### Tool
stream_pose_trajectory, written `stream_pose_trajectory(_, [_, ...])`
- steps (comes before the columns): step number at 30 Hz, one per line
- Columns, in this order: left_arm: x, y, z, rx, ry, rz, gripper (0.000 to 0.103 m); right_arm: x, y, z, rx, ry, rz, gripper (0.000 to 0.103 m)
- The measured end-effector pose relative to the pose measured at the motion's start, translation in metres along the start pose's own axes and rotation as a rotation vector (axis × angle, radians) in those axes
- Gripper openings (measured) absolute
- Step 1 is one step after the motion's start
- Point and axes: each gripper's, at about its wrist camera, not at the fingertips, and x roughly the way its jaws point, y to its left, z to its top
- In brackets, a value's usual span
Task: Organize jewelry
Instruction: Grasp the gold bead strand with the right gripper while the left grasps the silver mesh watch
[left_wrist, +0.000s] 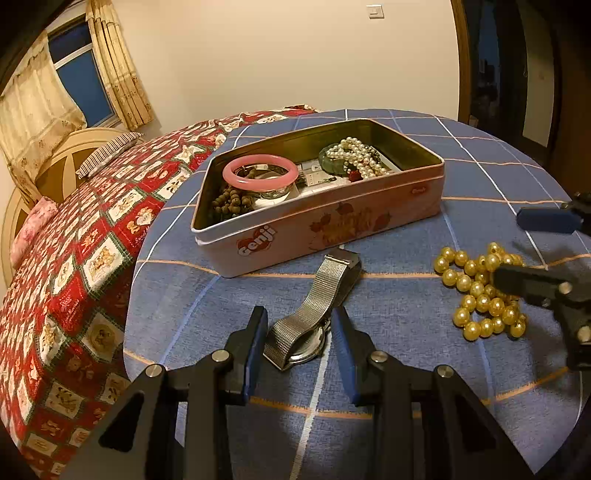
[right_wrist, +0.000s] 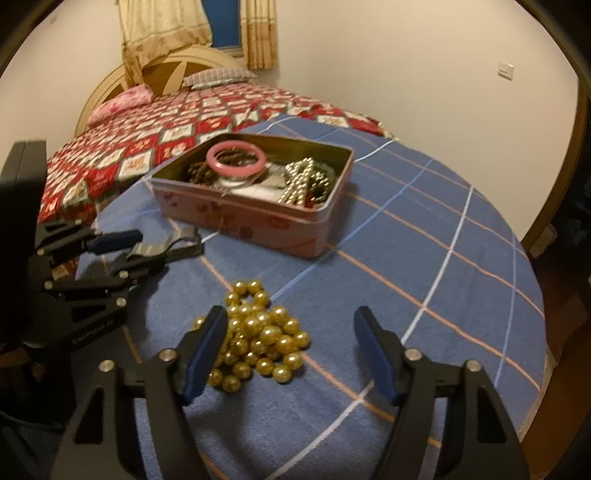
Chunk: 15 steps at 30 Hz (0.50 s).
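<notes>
Left gripper (left_wrist: 299, 325), narrowly parted, straddles the watch (left_wrist: 308, 325); right gripper (right_wrist: 291, 332) gapes wide over gold beads (right_wrist: 258, 332). Bare blanket (right_wrist: 424, 277) lies right; tin (left_wrist: 332, 229) far.

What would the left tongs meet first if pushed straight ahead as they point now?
The silver watch, already lying between the open left tongs; beyond its mesh strap, probably the pink tin, though depth is unclear.

Left gripper (left_wrist: 299, 325) is sitting low, fingers parted, jaws straddling the watch (left_wrist: 314, 314) without clamping. Right gripper (right_wrist: 291, 332) is hovering with jaws spread wide, left finger (right_wrist: 207, 347) over the beads (right_wrist: 258, 332).
</notes>
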Motion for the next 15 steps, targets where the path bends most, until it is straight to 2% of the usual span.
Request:
stream_pose_trajectory(1, [0.0,0.0,0.0,0.001,-0.001,0.001,0.037,0.004,0.001,-0.001,-0.007,0.012,0.0,0.064])
stream_pose_trajectory(3, [0.0,-0.001,0.0,0.002,-0.005,0.001,0.037,0.008,0.004,-0.002,-0.014,0.029,0.008,0.047])
stream_pose_trajectory(6, [0.0,-0.002,0.0,0.002,-0.007,-0.003,0.036,0.01,0.007,-0.002,-0.025,0.029,0.009,0.033])
stream_pose_trajectory(8, [0.0,-0.002,0.0,0.0,-0.009,-0.011,0.036,0.008,0.01,-0.002,-0.048,0.022,0.01,0.02])
stream_pose_trajectory(13, [-0.003,-0.005,0.0,-0.002,-0.011,-0.032,0.036,0.004,0.011,-0.003,-0.057,0.004,0.009,0.013])
stream_pose_trajectory(15, [-0.005,-0.006,0.0,-0.004,-0.015,-0.041,0.031,0.002,0.009,-0.003,-0.048,-0.005,0.011,0.013])
